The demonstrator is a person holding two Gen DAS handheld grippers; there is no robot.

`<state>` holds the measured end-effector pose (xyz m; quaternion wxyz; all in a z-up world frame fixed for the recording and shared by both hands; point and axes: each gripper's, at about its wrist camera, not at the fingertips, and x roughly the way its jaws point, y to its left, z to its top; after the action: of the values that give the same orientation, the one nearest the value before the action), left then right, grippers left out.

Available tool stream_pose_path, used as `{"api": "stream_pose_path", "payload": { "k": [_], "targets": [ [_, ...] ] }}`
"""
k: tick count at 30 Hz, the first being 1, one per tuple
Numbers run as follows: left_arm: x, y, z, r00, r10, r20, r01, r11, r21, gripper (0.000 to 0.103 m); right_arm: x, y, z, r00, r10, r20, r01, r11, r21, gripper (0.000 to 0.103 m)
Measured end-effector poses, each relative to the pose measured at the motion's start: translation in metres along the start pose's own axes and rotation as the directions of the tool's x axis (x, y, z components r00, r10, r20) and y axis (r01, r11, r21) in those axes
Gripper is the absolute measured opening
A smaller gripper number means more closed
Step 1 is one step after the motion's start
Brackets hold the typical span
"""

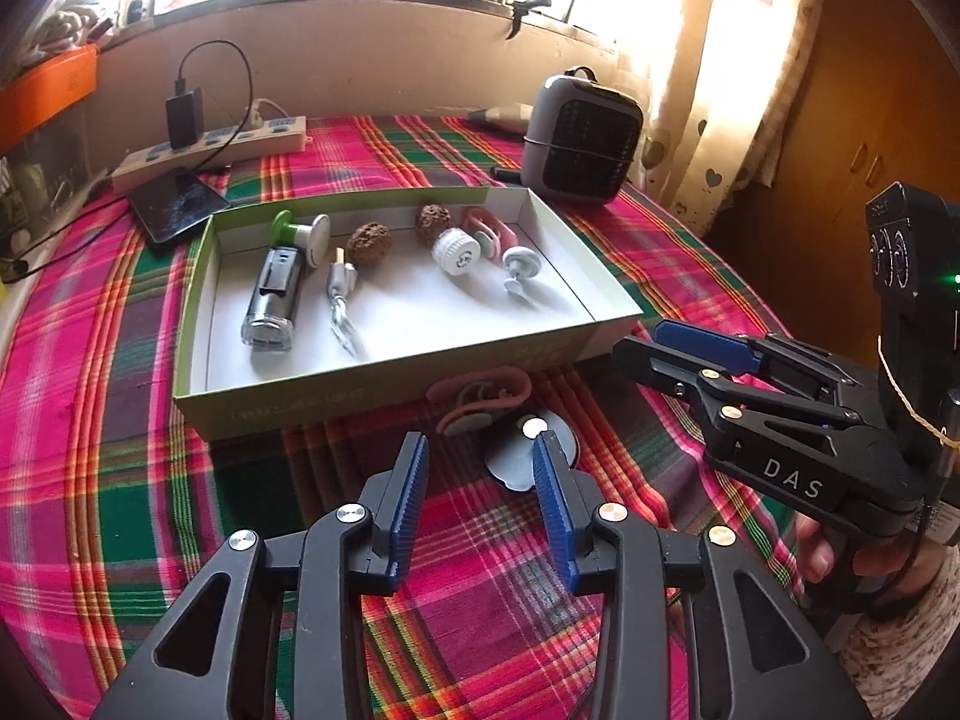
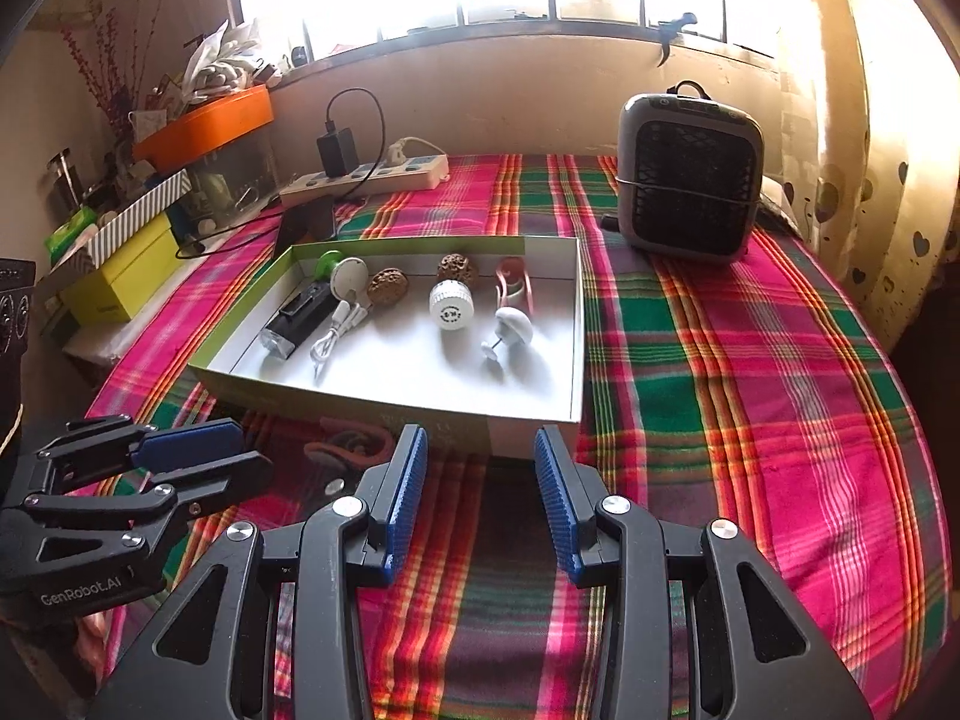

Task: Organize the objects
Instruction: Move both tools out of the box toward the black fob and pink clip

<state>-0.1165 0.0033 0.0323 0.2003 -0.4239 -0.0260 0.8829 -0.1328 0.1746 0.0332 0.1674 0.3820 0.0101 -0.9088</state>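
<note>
A shallow green box (image 1: 384,387) with a white inside lies on the plaid cloth; it also shows in the right wrist view (image 2: 540,420). In it lie a clear lighter-like bottle (image 1: 273,297), a metal clip (image 1: 341,291), two walnuts (image 1: 369,243), a white cap (image 1: 456,249), a white hook (image 1: 521,267), a green-and-white spool (image 1: 303,231) and a pink clip (image 1: 489,225). In front of the box lie a pink clip (image 1: 480,399) and a grey suction disc (image 1: 528,450). My left gripper (image 1: 480,450) is open just before them. My right gripper (image 2: 480,444) is open and empty before the box.
A grey desk fan (image 1: 579,138) stands at the back right. A power strip with a charger (image 1: 210,144) and a dark phone (image 1: 177,204) lie at the back left. Boxes and an orange tray (image 2: 204,126) crowd the left side. A curtain (image 2: 840,120) hangs right.
</note>
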Motion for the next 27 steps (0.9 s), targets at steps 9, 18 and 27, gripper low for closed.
{"api": "stream_pose_path", "payload": {
  "k": [9, 18, 27],
  "targets": [
    [0.009, -0.009, -0.002, 0.999, -0.035, -0.025, 0.034, 0.999, -0.025, 0.039, -0.006, -0.011, -0.011, 1.000, -0.002, -0.002, 0.002, 1.000, 0.026, 0.039],
    [0.023, -0.022, -0.002, 0.998, -0.001, -0.058, 0.000, 1.000, -0.009, 0.039, -0.010, -0.014, -0.014, 1.000, 0.001, 0.005, -0.001, 1.000, 0.026, 0.040],
    [0.034, -0.026, 0.002, 0.996, 0.039, -0.076, -0.039, 0.999, -0.001, 0.039, -0.010, -0.018, -0.016, 1.000, 0.006, 0.005, -0.006, 0.999, 0.033, 0.040]
  ]
}}
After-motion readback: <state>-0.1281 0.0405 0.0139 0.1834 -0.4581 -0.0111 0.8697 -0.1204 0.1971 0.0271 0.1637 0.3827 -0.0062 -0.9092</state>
